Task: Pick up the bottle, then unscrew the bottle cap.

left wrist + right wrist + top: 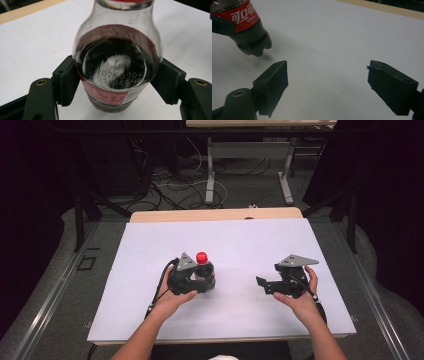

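Left gripper view catches a date code printed on the cola bottle (117, 65), clamped by the left gripper (192, 279) left of the empty, wide-open right gripper (262, 284), both hands palm-under.

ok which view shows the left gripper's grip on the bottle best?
Left gripper view: both pads press the bottle just above its red label. The high view shows its red cap and dark body beside the left gripper. The right gripper view shows its label and base.
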The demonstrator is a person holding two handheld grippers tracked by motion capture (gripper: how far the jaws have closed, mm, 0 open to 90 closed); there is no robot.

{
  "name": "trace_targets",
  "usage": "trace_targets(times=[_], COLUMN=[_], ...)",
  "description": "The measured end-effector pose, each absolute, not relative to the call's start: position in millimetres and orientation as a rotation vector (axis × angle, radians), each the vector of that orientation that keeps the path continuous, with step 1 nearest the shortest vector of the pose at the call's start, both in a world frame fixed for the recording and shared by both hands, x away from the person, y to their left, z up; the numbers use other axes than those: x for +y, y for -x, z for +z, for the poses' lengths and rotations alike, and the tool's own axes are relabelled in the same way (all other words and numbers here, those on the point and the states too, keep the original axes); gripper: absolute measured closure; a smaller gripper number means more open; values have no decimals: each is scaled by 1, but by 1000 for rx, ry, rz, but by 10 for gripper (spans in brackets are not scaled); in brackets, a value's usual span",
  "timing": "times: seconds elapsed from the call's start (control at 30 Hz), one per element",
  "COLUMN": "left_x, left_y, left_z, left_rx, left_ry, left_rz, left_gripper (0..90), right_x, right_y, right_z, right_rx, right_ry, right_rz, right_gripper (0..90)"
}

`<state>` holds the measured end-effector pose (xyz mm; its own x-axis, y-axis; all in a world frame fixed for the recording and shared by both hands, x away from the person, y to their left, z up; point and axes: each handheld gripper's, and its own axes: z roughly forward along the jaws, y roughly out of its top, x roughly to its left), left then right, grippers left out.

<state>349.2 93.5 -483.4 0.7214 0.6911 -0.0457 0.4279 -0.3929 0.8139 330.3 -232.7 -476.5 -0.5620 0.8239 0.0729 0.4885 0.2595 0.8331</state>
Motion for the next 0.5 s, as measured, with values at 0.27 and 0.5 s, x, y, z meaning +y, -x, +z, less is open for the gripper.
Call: trace_targets(times=[0.27,0.5], left_x=[83,74], left_y=[-340,-334], left_z=[-483,-482], left_rx=[805,771], left_ry=[-2065,-2087], left_rz=[369,352], left_gripper=[299,299], right_x=[-223,-210], right_y=[-324,-319], right_z=[-469,-460], right_rx=[2164,2178], right_ry=[-1101,-1040], right_rz=[1255,1336], right_gripper=[236,275])
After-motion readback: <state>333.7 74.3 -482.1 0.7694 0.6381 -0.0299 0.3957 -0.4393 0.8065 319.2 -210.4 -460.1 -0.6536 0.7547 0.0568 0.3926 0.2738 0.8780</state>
